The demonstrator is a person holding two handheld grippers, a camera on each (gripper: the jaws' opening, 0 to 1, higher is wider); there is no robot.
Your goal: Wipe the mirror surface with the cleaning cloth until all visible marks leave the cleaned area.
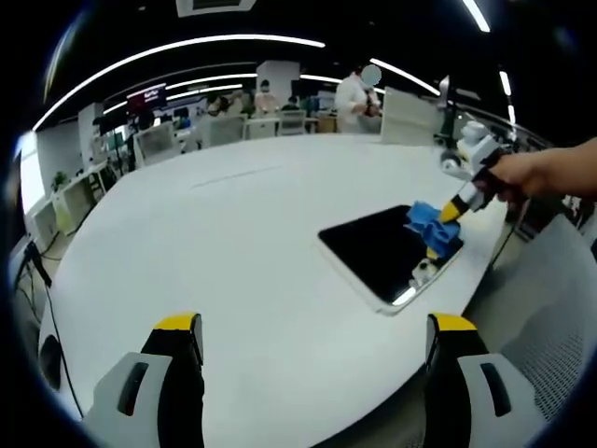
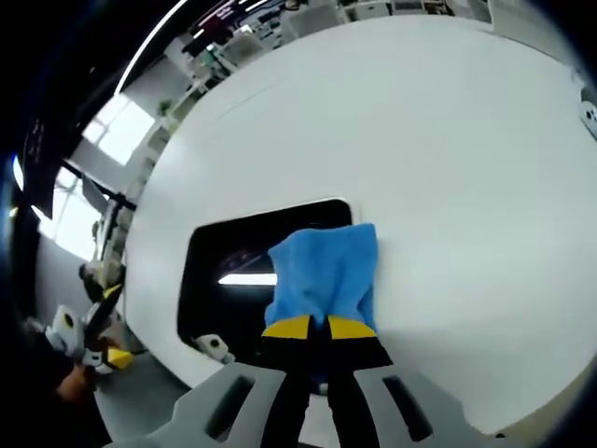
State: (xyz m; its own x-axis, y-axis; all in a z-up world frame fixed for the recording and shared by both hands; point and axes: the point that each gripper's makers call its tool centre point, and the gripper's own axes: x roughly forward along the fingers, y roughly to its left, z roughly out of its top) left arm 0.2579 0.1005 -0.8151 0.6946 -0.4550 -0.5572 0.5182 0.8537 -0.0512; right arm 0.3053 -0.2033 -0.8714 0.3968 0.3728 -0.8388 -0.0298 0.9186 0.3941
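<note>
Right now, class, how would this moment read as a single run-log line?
step: wiping | right gripper: shut on blue cloth, pressed on mirror | left gripper: open, above white table | marks: cannot tell

One mirror (image 1: 378, 254), one blue cloth (image 1: 431, 226), one white table (image 1: 233, 252)

Blue cloth (image 2: 326, 271) (bunched) lies on the flat, dark mirror's (image 2: 233, 252) edge.
</note>
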